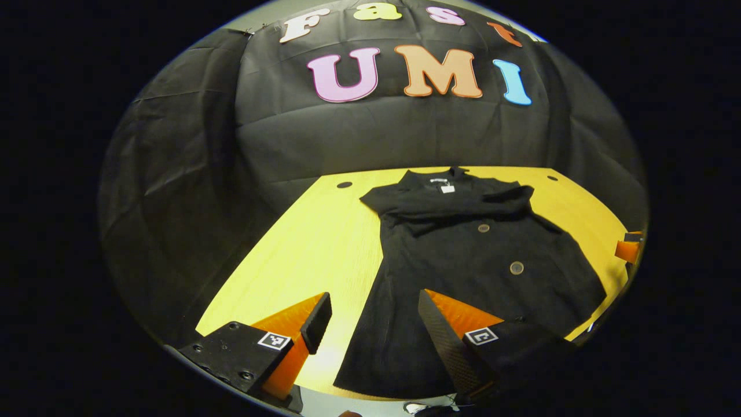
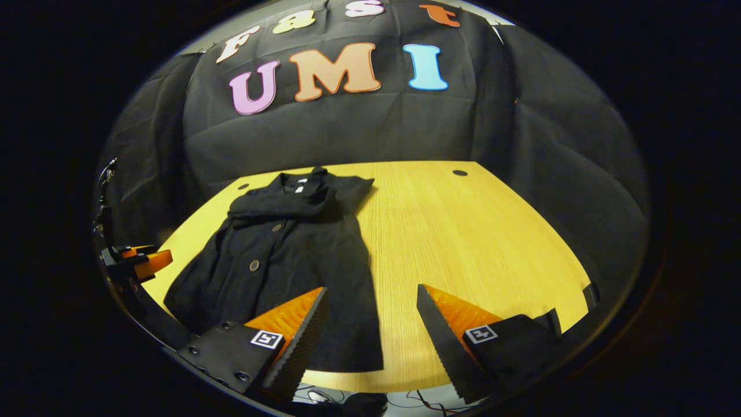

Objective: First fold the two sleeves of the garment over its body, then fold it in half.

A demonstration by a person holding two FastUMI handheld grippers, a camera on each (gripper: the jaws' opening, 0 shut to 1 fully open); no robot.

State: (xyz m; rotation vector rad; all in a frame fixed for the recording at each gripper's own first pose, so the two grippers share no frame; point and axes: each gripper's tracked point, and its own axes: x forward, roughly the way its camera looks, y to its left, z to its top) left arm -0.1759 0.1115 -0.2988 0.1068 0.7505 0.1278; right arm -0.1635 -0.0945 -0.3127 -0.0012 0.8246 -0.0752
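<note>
A black buttoned garment (image 1: 463,260) (image 2: 289,255) lies flat on the yellow wooden table (image 1: 312,243) (image 2: 463,231), collar far, hem near. Both sleeves (image 1: 451,202) (image 2: 278,205) lie folded across its chest. My left gripper (image 1: 371,301) is open above the hem's left edge, one finger over cloth and the other over bare wood. My right gripper (image 2: 370,295) is open above the hem's right edge in the same way. Nothing is between either pair of fingers. Each gripper also shows at the other view's rim: the right gripper (image 1: 628,249) and the left gripper (image 2: 139,260).
The table has small dark holes near its far edge (image 1: 344,185) (image 2: 460,172). Bare wood stretches to the right of the garment in the right gripper view. The table's front edge runs just under the fingers, with cables (image 2: 405,399) below it. Black cloth walls stand behind.
</note>
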